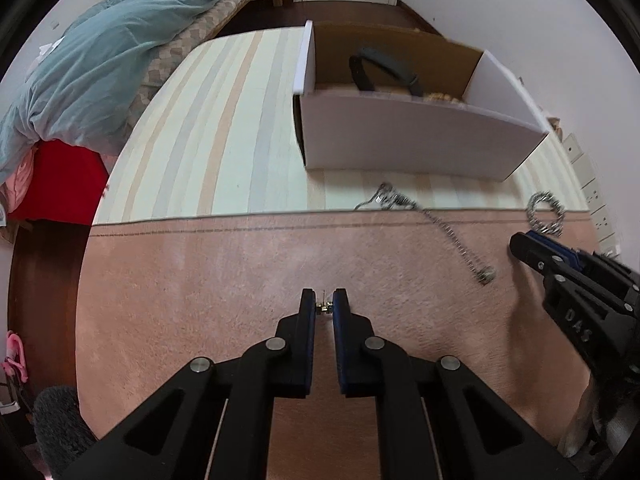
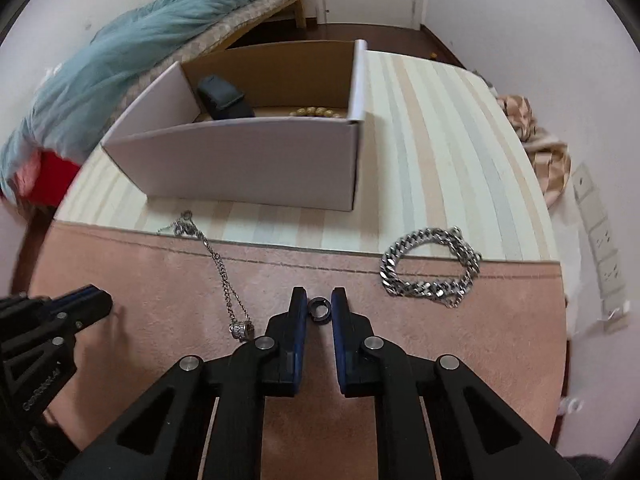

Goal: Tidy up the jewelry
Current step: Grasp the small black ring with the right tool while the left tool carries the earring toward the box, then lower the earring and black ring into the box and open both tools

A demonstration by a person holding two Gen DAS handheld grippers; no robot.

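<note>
The left gripper [image 1: 324, 306] points steeply down at a pink cloth [image 1: 220, 280] spread over the near part of the table. Its jaws are drawn together on a small gold-coloured piece [image 1: 323, 307], too small to identify, pinched right at the tips. In the right wrist view the same gripper [image 2: 102, 300] shows at the left edge, its tips together above the cloth.

The right gripper [image 2: 319, 306] also points down at the pink cloth. A small dark ring [image 2: 319, 307] sits between its tips, with the fingers close on either side. The left finger appears to touch the ring; whether the right one presses on it cannot be told for sure. No earlier picture is given, so nothing can be said of how the jaws came to this.

Just left of the right gripper lies a thin silver necklace [image 2: 218, 264], its pendant [image 2: 241, 329] near the gripper's left finger and its chain running up and away onto the striped cloth [image 2: 420, 152]. To the right of the gripper, well apart from it, a heavy silver link chain [image 2: 430, 266] lies in a loop across the seam between the pink cloth and the striped one.

Behind all of these stands an open white cardboard box [image 2: 248, 160] on the striped cloth. Inside it lie a dark strap [image 2: 224, 98] against the left side and a string of pale gold beads [image 2: 316, 112] along the floor of the box.
</note>
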